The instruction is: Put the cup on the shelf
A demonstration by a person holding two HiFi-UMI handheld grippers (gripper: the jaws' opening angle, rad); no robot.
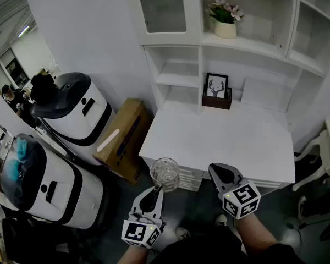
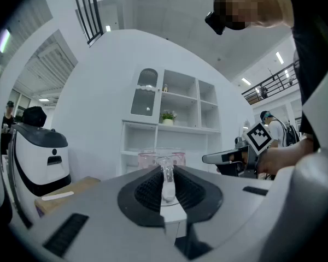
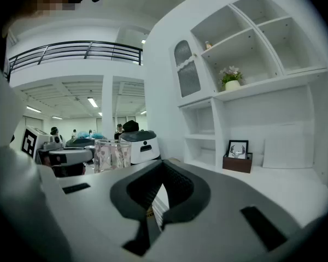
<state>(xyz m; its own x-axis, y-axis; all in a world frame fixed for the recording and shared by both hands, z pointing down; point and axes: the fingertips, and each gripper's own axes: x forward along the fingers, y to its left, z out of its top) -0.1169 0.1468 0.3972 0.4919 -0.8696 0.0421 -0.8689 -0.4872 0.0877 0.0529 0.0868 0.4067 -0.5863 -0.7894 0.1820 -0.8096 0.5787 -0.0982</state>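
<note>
My left gripper (image 1: 155, 194) is shut on the rim of a clear glass cup (image 1: 165, 174) and holds it upright in the air just off the front edge of the white desk (image 1: 220, 142). In the left gripper view the cup's wall (image 2: 168, 180) stands pinched between the two jaws. My right gripper (image 1: 222, 175) hovers beside it to the right, shut with nothing in it, over the desk's front edge. The right gripper view shows the cup (image 3: 112, 154) off to its left. The white shelf unit (image 1: 179, 78) rises at the back of the desk.
A framed deer picture (image 1: 216, 87) stands at the desk's back, and a flower pot (image 1: 225, 26) sits on an upper shelf. Two white rounded machines (image 1: 71, 111) and a cardboard box (image 1: 124, 139) stand left of the desk. A white chair (image 1: 327, 147) is at the right.
</note>
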